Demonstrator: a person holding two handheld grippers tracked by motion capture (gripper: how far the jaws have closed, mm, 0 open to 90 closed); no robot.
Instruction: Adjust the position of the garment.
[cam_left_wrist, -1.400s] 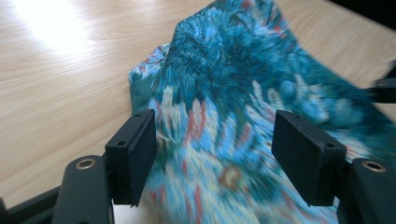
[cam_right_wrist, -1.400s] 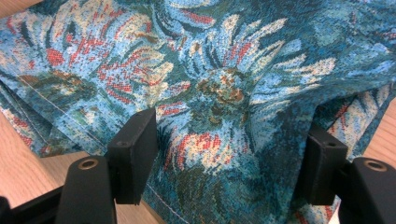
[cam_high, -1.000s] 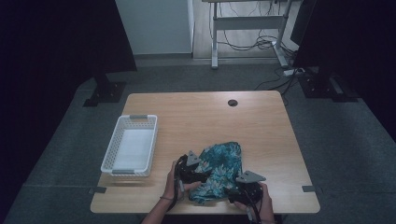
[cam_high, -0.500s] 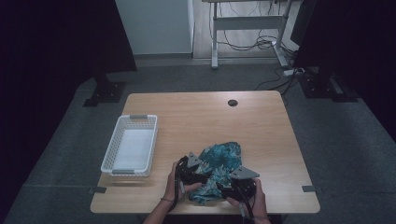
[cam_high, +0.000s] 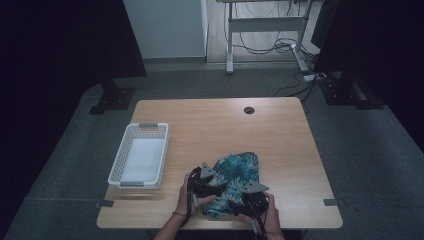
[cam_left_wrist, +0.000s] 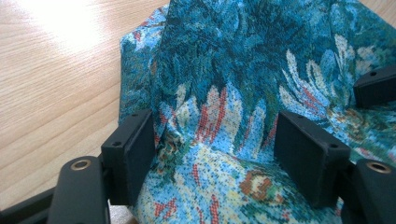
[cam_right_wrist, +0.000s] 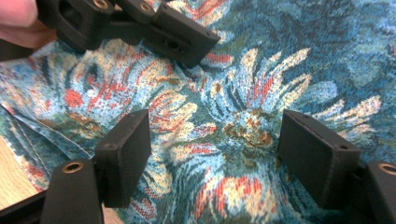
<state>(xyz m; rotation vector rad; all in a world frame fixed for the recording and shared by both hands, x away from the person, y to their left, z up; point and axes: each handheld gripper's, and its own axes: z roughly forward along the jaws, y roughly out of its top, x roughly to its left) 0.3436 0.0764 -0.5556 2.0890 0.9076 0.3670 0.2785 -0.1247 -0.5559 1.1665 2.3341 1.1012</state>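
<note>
Grippers: two, left gripper (cam_left_wrist: 212, 149) and right gripper (cam_right_wrist: 215, 154) both spread, right just widening | floral cloth (cam_high: 235, 175): one | basket (cam_high: 120, 165): one

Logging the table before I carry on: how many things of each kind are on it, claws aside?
Crumpled teal floral-print cloth: 1
White plastic lattice basket: 1
Total: 2
</note>
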